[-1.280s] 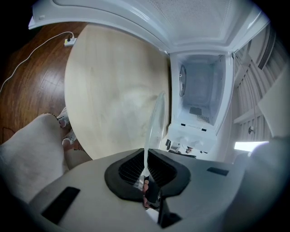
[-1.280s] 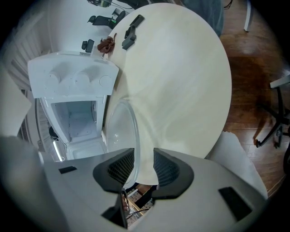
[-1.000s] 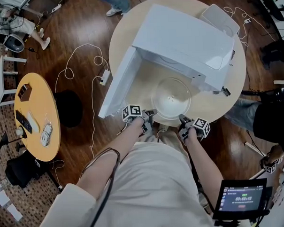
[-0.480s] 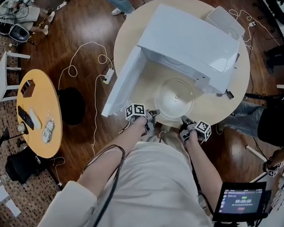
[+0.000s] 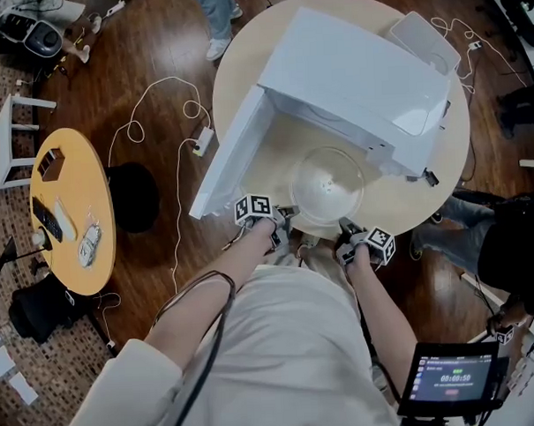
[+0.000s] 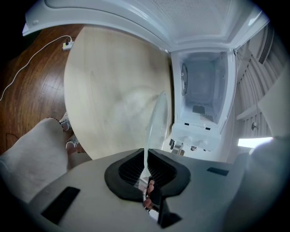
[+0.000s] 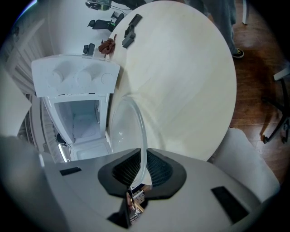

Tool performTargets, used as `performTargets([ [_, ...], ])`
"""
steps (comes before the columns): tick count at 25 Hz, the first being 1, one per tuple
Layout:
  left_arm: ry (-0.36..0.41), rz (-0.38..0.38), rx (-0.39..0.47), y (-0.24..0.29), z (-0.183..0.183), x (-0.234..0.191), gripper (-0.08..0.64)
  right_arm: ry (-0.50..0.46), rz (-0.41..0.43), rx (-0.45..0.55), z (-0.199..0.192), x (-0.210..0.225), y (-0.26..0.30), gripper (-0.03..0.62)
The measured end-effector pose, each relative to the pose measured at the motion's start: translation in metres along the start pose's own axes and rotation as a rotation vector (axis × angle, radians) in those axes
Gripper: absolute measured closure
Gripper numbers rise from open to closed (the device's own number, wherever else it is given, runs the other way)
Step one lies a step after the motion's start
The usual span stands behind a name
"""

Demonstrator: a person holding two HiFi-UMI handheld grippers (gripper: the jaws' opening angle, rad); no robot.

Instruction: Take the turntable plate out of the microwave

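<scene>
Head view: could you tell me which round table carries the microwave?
The larger pale table; the smaller yellow table at left carries only small items.

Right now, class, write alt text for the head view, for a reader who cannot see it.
Seen from above, a person's left gripper and right gripper grip the near rim of a clear plate in front of an open white microwave on a round table. The right gripper's jaws have just closed on the rim.
</scene>
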State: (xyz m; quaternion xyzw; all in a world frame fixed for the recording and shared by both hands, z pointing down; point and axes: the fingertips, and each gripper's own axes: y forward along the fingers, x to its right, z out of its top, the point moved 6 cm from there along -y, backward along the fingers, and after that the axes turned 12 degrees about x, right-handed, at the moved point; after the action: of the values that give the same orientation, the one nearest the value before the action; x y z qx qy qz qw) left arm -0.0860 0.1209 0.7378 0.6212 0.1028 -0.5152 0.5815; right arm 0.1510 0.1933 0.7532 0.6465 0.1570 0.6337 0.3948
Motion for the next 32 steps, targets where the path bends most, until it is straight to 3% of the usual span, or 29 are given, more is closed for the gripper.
performTargets([
  [32, 0.113, 0.101, 0.013, 0.011, -0.005, -0.012, 0.528, -0.054, -0.035, -0.081, 0.007, 0.007, 0.007, 0.551],
])
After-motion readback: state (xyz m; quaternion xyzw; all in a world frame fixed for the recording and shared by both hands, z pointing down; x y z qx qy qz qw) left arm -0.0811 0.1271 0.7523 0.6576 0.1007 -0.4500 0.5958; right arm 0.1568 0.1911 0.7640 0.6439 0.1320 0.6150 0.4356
